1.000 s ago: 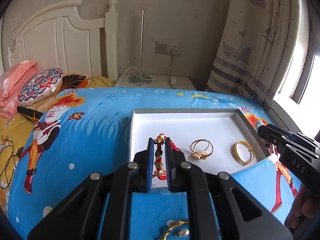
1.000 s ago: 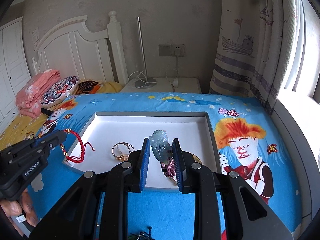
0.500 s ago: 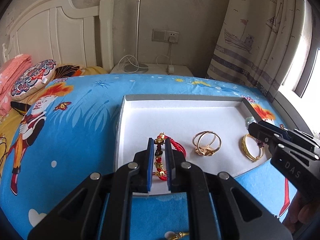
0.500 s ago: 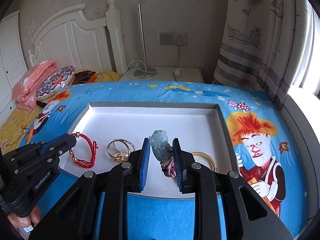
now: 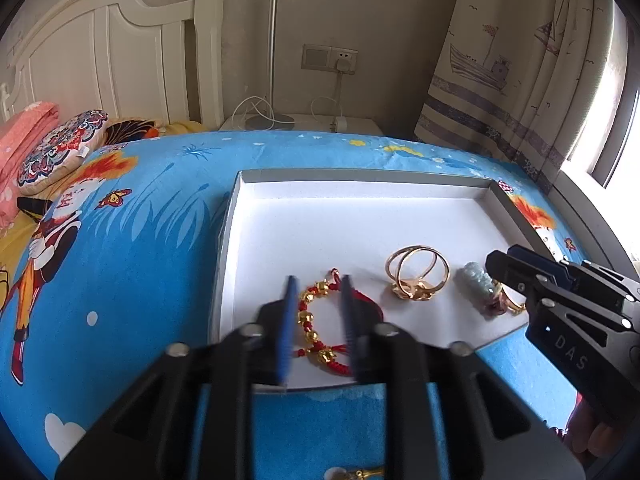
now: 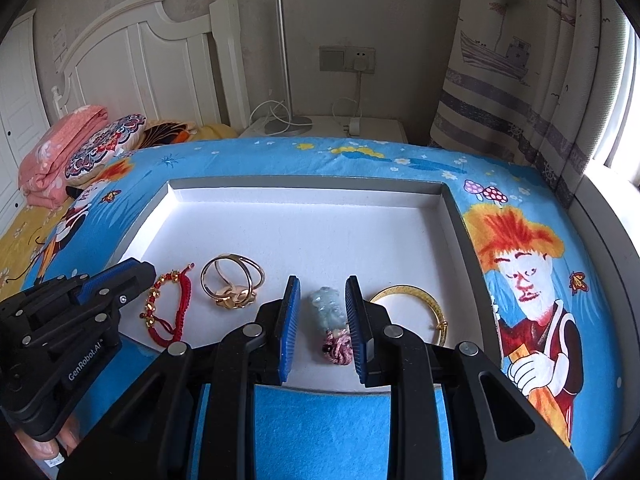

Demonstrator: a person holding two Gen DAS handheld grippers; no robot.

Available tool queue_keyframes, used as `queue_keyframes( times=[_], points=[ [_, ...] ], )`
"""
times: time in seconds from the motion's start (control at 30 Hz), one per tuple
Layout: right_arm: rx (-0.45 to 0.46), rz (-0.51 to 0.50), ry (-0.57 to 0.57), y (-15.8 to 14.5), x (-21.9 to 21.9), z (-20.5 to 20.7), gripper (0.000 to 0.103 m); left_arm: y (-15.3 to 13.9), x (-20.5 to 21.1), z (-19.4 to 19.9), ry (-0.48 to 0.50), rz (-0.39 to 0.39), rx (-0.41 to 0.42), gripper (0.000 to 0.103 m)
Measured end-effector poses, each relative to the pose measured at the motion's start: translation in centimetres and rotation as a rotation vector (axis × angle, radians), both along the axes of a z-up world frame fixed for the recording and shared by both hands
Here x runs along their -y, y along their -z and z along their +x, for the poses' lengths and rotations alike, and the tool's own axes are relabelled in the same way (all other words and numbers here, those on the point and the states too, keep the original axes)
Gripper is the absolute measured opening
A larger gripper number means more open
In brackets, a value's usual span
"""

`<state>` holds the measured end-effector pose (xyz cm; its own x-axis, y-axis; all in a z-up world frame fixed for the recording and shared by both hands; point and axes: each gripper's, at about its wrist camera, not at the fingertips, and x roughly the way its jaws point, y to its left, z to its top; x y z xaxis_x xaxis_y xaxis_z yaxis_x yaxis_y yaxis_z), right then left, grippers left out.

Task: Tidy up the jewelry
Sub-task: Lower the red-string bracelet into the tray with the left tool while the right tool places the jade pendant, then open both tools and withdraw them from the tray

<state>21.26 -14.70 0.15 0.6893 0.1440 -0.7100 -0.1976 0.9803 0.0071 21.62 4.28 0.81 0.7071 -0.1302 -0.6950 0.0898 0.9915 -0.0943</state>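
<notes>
Your left gripper [image 5: 318,320] is opening its jaws right now; the red cord bracelet with gold beads [image 5: 320,322] lies between them on the white floor of the tray [image 5: 360,176], near the tray's front-left corner, and the pads no longer press on it. That looks like a release, with the bracelet laid flat where it can be seen.

Your right gripper [image 6: 322,326] has its jaws apart around the pale green jade pendant [image 6: 328,310], which rests on the tray floor near the front edge with clear gaps on both sides, so it is not clamped either.

The gold double ring [image 6: 232,284] sits between bracelet and pendant, and the gold bangle [image 6: 416,304] lies just beyond the pendant toward the front-right corner. The four pieces form a row along the front edge, apart from one another, probably so nothing tangles.

Another gold piece [image 5: 360,473] lies on the blue bedsheet [image 5: 140,260] outside the tray, likely still to be placed.
</notes>
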Motion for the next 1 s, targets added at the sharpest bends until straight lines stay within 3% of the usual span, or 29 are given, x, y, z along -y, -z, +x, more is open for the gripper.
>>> queue_keyframes(
  times=[0.13,0.27,0.5,0.7,1.0],
  points=[
    [0.005,0.005,0.003,-0.2,0.1,-0.2,0.024,-0.5,-0.1,-0.4,0.000,-0.006,0.014,0.037],
    [0.019,0.016,0.014,-0.7,0.9,-0.7,0.026,-1.5,-1.1,-1.4,-0.021,-0.024,0.042,0.046],
    [0.061,0.050,0.043,-1.9,3.1,-2.9,0.053,-2.6,-2.8,-4.4,-0.063,0.002,0.083,0.056],
    [0.094,0.066,0.069,-2.4,5.1,-6.6,0.059,-3.3,-3.6,-8.4,-0.083,0.032,0.139,0.060],
    [0.090,0.063,0.099,-1.7,7.9,-11.9,0.060,-3.5,-5.5,-13.3,-0.132,0.007,0.106,0.066]
  ],
)
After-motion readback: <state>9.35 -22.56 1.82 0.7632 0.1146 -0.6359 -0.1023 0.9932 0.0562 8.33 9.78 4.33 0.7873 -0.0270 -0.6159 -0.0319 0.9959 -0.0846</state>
